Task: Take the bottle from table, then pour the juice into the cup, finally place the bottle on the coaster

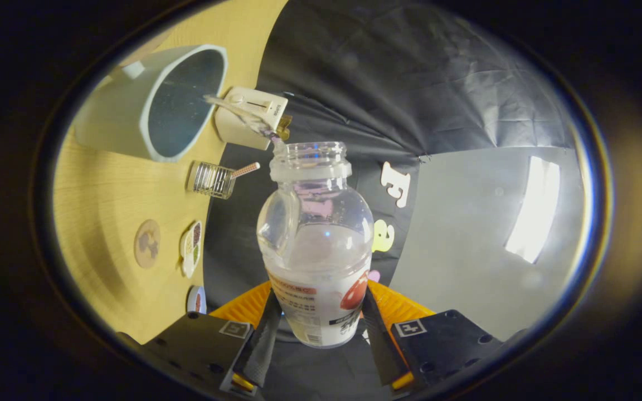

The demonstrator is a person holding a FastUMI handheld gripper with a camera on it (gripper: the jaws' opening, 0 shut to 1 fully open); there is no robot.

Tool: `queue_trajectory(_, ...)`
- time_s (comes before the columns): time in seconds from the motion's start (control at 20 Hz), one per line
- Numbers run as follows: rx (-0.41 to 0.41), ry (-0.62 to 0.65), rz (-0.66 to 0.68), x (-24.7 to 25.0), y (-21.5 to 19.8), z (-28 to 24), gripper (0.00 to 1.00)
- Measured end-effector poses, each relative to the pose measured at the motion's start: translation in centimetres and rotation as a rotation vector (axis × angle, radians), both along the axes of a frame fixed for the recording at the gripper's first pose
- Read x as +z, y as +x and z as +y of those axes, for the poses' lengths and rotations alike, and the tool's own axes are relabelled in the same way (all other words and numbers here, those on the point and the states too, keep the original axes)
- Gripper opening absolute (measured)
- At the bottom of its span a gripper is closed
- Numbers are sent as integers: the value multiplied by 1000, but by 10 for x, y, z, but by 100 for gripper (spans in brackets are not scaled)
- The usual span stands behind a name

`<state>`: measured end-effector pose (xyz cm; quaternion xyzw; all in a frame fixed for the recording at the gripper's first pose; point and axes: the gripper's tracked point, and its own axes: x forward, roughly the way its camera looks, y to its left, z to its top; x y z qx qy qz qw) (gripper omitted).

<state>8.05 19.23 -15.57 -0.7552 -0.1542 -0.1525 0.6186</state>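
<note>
Two fingers of the tongs point(316, 328) pinch the bottle point(316, 245) low on its sides, one finger on each side of the label. The bottle has no cap on. It sits between the fingers with its mouth pointing away from them. White juice fills about the lower half.

The desk point(103, 211) looks turned on its side, so I think the tongs are rolled over. That could slosh the juice out of the open mouth before it gets to the cup point(159, 106).

The grip is low, so the bottle could slip or swing when it tips more.

Off to one side on the desk lies the round coaster point(147, 243). Farther out is a small wire basket point(212, 179). Past that is the big cup with a wide mouth. Pouring too fast or off to one side could miss it and wet the desk.
</note>
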Motion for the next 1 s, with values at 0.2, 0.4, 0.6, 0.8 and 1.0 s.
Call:
queue_trajectory(0.2, 5, -26, -2, 4, -7, 3, 78)
queue_trajectory(0.4, 14, -58, 5, 5, -6, 9, 78)
queue_trajectory(0.6, 15, -98, 7, 8, -6, 11, 78)
queue_trajectory(0.8, 24, -135, -7, 15, -5, 16, 78)
queue_trajectory(1.0, 35, -163, -5, 15, -7, 22, 78)
